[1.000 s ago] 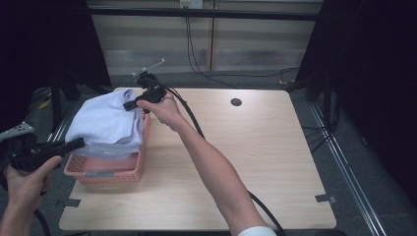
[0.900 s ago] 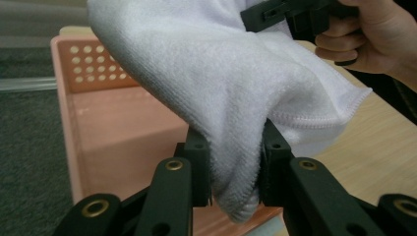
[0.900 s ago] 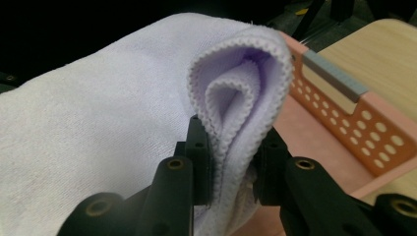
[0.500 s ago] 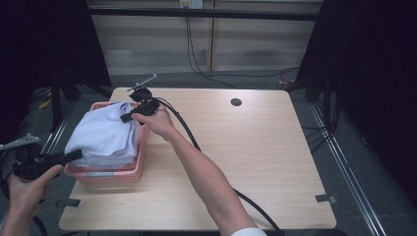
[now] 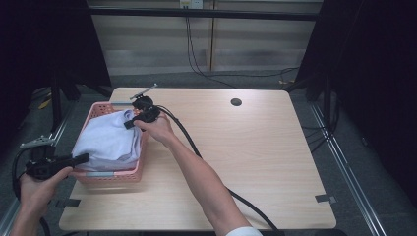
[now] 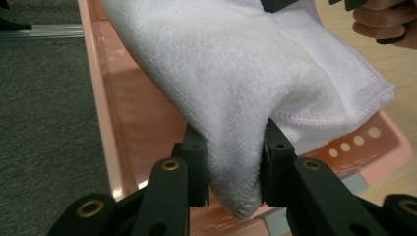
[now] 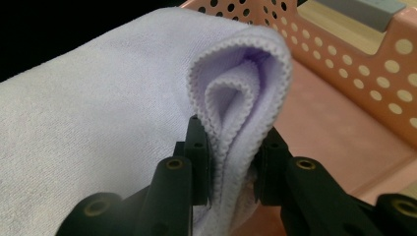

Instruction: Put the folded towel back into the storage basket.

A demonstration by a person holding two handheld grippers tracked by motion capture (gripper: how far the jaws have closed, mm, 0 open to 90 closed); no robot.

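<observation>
I've got L gripper [image 6: 231,169] clamped on towel [image 5: 110,140] at basket [image 5: 114,176] 7 o'clock; R gripper [image 7: 231,162] pinches folded edge at 1 o'clock.

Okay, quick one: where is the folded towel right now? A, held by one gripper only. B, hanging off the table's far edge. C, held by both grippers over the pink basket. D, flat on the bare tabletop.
C: the left gripper and the right gripper each pinch a fold of the towel, which sits over the pink basket.
</observation>
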